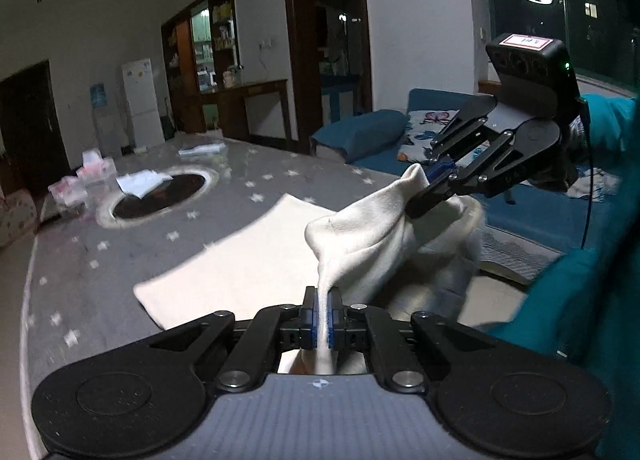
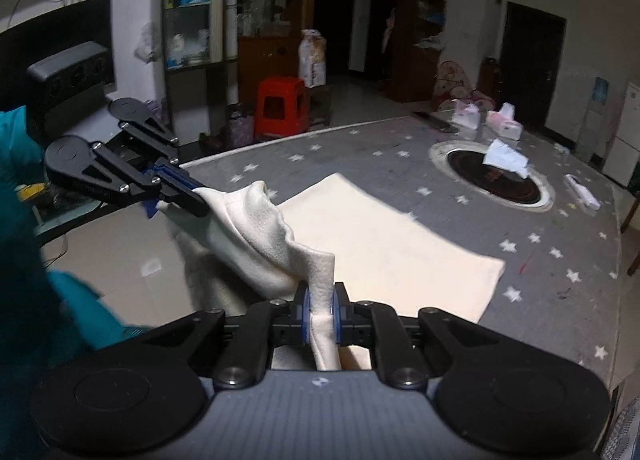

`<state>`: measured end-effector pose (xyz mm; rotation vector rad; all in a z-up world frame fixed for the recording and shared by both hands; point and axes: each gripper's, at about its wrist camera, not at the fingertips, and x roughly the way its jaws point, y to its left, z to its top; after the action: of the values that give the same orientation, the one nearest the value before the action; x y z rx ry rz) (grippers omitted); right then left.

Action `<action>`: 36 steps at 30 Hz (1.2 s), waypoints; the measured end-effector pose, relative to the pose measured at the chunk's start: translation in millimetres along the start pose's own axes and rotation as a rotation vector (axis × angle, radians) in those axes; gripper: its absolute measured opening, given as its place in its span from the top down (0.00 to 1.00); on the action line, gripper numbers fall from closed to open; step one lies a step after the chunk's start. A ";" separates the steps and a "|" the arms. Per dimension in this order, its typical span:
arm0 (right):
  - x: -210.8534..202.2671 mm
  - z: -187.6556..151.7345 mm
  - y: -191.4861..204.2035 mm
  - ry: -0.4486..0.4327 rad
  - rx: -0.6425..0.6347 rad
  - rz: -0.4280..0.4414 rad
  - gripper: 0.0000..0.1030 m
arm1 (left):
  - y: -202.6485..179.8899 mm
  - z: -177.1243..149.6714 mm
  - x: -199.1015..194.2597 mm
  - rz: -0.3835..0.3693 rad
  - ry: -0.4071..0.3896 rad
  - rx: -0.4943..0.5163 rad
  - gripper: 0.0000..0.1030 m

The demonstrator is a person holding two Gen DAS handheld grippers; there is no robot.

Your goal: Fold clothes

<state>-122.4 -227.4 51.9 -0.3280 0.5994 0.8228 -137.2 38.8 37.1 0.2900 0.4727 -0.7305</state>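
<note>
A cream cloth garment (image 1: 248,264) lies partly flat on a grey star-patterned table (image 1: 80,280), with its near edge lifted. My left gripper (image 1: 322,314) is shut on one lifted corner of the cloth. My right gripper (image 1: 420,190) is shut on another corner, up and to the right of it. In the right wrist view, my right gripper (image 2: 320,314) pinches the cloth (image 2: 392,248), and my left gripper (image 2: 188,196) holds the far corner at the left. The cloth sags between the two grippers, off the table's near edge.
A round black insert (image 2: 494,178) sits in the table (image 2: 560,300), with white paper on it. Tissue packs (image 2: 504,126) lie at the far end. A blue sofa (image 1: 540,216) and a red stool (image 2: 282,108) stand beside the table.
</note>
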 end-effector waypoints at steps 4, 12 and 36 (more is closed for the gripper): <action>19.0 16.9 -26.8 -0.009 0.041 -0.015 0.91 | 22.8 13.8 19.6 0.034 -0.011 -0.004 0.96; 80.4 53.0 -88.2 0.026 0.081 -0.040 0.91 | 72.1 26.2 74.1 0.125 0.033 -0.059 0.95; 174.2 42.4 -140.7 0.058 0.310 -0.228 0.76 | 147.8 17.1 181.3 0.331 0.188 -0.342 0.82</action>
<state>92.9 -195.1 -15.3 -0.1331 0.7185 0.4931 88.4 34.0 -27.0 0.1107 0.6986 -0.2930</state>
